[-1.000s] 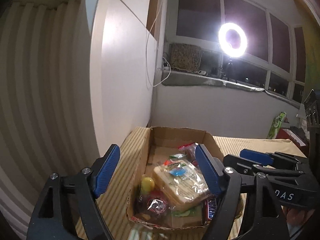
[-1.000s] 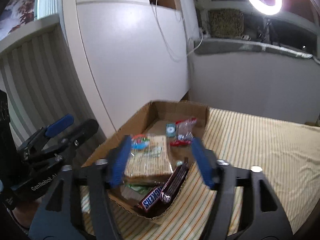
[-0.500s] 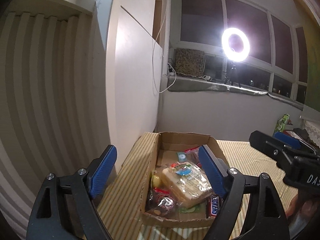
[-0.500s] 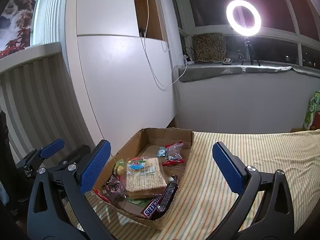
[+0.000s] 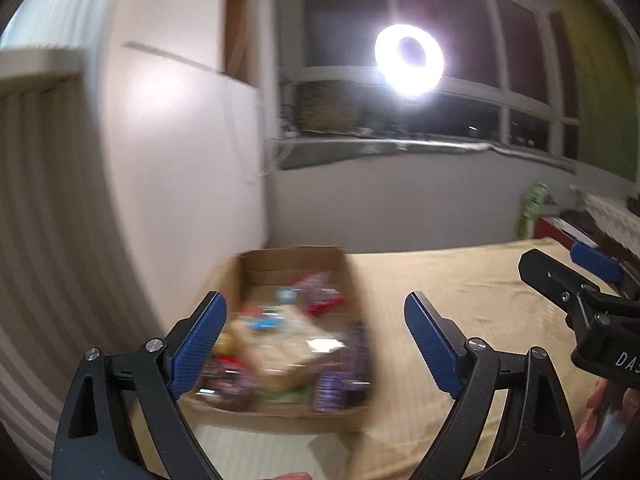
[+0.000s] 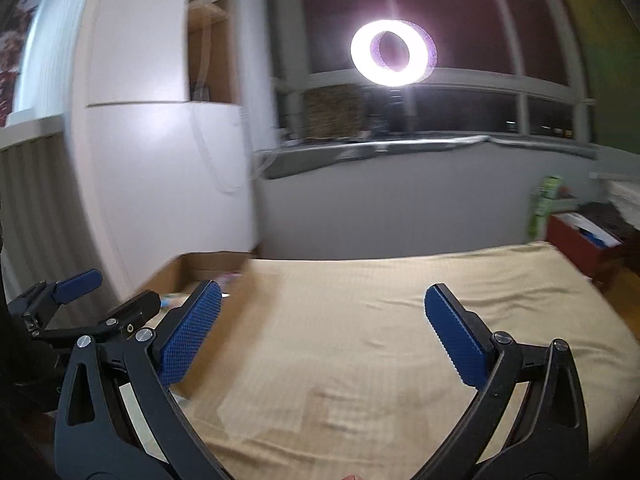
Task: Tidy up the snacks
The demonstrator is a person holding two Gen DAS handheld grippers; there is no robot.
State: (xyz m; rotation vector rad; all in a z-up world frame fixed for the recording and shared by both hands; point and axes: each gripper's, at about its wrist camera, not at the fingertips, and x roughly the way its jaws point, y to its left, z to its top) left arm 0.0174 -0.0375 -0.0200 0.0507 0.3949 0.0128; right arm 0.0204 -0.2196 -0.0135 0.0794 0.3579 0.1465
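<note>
A shallow cardboard box (image 5: 294,260) holds several wrapped snacks, among them a clear-wrapped sandwich pack (image 5: 280,344) and dark candy bars (image 5: 332,392); all are motion-blurred. The box sits on a yellow striped cloth (image 5: 460,292) at its left side. My left gripper (image 5: 314,344) is open and empty, above and in front of the box. My right gripper (image 6: 322,340) is open and empty over bare cloth (image 6: 360,340), right of the box (image 6: 208,264). Each gripper shows at the edge of the other's view.
A white cabinet panel (image 5: 180,160) and ribbed wall stand left of the box. A grey wall with a window ledge (image 6: 400,148) and a bright ring light (image 6: 394,54) lie behind. A red box (image 6: 580,240) and green package (image 6: 544,200) sit at the far right.
Both grippers have swung to the right and drawn back from the box; the box has shifted left in both views. Both stay open and empty.
</note>
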